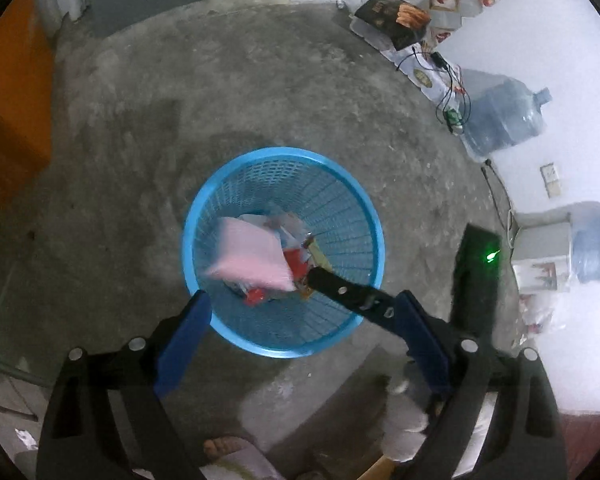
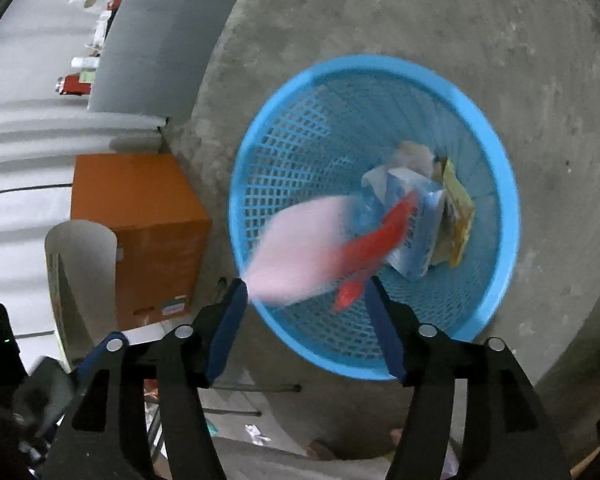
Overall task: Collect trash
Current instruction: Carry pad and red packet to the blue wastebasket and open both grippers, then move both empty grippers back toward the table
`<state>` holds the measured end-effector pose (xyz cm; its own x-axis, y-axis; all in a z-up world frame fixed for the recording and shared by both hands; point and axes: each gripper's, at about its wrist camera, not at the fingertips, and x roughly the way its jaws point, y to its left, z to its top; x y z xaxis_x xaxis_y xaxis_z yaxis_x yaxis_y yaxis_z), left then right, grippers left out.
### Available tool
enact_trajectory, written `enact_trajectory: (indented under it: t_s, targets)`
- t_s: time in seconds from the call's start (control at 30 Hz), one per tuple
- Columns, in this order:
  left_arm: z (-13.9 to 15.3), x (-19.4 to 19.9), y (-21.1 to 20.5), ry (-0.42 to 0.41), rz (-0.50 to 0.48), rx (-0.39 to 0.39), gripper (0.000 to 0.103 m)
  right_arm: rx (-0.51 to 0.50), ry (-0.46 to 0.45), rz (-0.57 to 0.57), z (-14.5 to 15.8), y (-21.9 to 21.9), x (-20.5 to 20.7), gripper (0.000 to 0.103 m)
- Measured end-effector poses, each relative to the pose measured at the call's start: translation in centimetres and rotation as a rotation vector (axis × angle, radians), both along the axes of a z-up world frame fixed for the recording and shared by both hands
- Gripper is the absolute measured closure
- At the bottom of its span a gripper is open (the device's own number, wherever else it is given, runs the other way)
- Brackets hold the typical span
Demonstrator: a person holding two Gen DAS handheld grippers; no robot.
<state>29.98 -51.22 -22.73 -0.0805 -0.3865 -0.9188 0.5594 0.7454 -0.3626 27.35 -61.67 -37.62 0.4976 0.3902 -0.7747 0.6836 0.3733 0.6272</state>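
Note:
A round blue mesh basket (image 1: pixel 284 153) (image 2: pixel 380 62) stands on the concrete floor and holds several wrappers. My left gripper (image 1: pixel 303 296) hangs open over its near rim with nothing between its fingers. My right gripper (image 2: pixel 306 284) is open above the basket's near side. Just past its tips, a blurred pink packet (image 2: pixel 300 248) (image 1: pixel 252 256) and a red wrapper (image 2: pixel 372 248) are loose in the air over the basket, untouched by the pads. A blue-white packet (image 2: pixel 416 216) and a yellow wrapper (image 2: pixel 458 216) lie inside. One black finger of the right gripper (image 1: pixel 348 292) reaches over the rim.
An orange box (image 2: pixel 148 232) (image 1: pixel 16 120) stands left of the basket. Big water jugs (image 1: pixel 504 120) and cables line the white wall on the right. A person's foot (image 1: pixel 224 448) is at the near edge. Bare concrete surrounds the basket.

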Motion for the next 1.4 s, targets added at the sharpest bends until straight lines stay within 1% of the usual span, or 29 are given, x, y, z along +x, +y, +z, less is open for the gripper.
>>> enact_trajectory:
  t_s: [0.1,0.23,0.3,0.37,0.4,0.47,0.57,0.6,0.63,0.7,0.73,0.77,0.83,0.9,0.97,1.0,1.03,1.17,1.2,1.27,1.3,1.4]
  targets:
    - [0.4,0.0,0.5,-0.016,0.008,-0.021,0.013,0.007,-0.017,-0.022,0.0,0.1,-0.5,0.042]
    - [2.4,0.0,1.5,-0.049,0.027,-0.065,0.013,-0.045,-0.055,-0.037,1.9,-0.5,-1.3,0.042]
    - [4.5,-0.2,2.5,-0.069,0.031,-0.104,0.013,-0.075,-0.083,-0.052,3.3,-0.8,-2.0,0.042]
    - [6.5,-0.5,3.7,-0.089,0.031,-0.144,0.013,-0.122,-0.135,-0.074,5.6,-0.7,-3.1,0.042]
    - [8.2,-0.9,4.6,-0.111,0.030,-0.170,0.013,-0.148,-0.170,-0.089,7.3,-0.4,-4.0,0.042]
    - [10.9,-1.5,6.4,-0.143,0.028,-0.219,0.013,-0.199,-0.214,-0.108,9.8,0.5,-5.4,0.042]
    - [15.2,-3.1,9.5,-0.214,0.015,-0.275,0.013,-0.317,-0.277,-0.124,14.5,3.5,-8.4,0.041]
    - [17.0,-4.2,11.1,-0.251,0.007,-0.302,0.013,-0.350,-0.289,-0.124,15.7,4.5,-9.0,0.038]
    - [18.1,-5.0,12.1,-0.282,0.004,-0.308,0.013,-0.405,-0.306,-0.125,17.5,6.1,-10.2,0.035]
    - [20.5,-7.1,14.8,-0.359,-0.002,-0.309,0.013,-0.502,-0.320,-0.122,19.9,8.9,-11.7,0.025]
    - [21.8,-8.5,16.6,-0.404,-0.008,-0.305,0.013,-0.559,-0.333,-0.107,21.5,10.7,-12.6,0.022]
    - [22.8,-9.7,18.3,-0.442,-0.008,-0.298,0.013,-0.609,-0.341,-0.090,22.5,12.2,-13.0,0.017]
    - [24.3,-11.9,21.5,-0.499,0.010,-0.300,0.013,-0.721,-0.367,-0.039,25.2,15.5,-14.0,0.008]
    - [25.4,-13.7,24.5,-0.532,0.016,-0.313,0.013,-0.816,-0.382,0.015,27.3,17.8,-14.3,0.008]
    - [26.5,-15.3,28.2,-0.575,0.056,-0.319,0.013,-0.889,-0.424,0.059,29.7,19.9,-14.8,0.008]
    - [26.9,-16.0,30.4,-0.596,0.088,-0.315,0.013,-0.899,-0.443,0.061,30.4,20.3,-15.2,0.008]
    - [27.2,-16.4,31.8,-0.601,0.110,-0.310,0.013,-0.902,-0.482,0.067,31.7,21.2,-15.7,0.008]
    - [27.9,-17.7,39.4,-0.620,0.256,-0.299,0.013,-0.888,-0.590,0.114,34.4,23.6,-17.3,0.008]
    - [27.9,-18.1,41.2,-0.629,0.291,-0.289,0.013,-0.890,-0.606,0.124,34.7,24.0,-17.5,0.008]
    - [27.9,-19.2,45.7,-0.681,0.386,-0.250,0.013,-0.900,-0.636,0.147,35.6,25.0,-18.0,0.008]
    - [27.9,-19.6,47.2,-0.698,0.413,-0.234,0.013,-0.898,-0.660,0.162,36.0,25.5,-18.3,0.008]
    - [27.3,-21.0,52.2,-0.740,0.514,-0.164,0.013,-0.863,-0.700,0.188,36.8,27.3,-17.7,0.008]
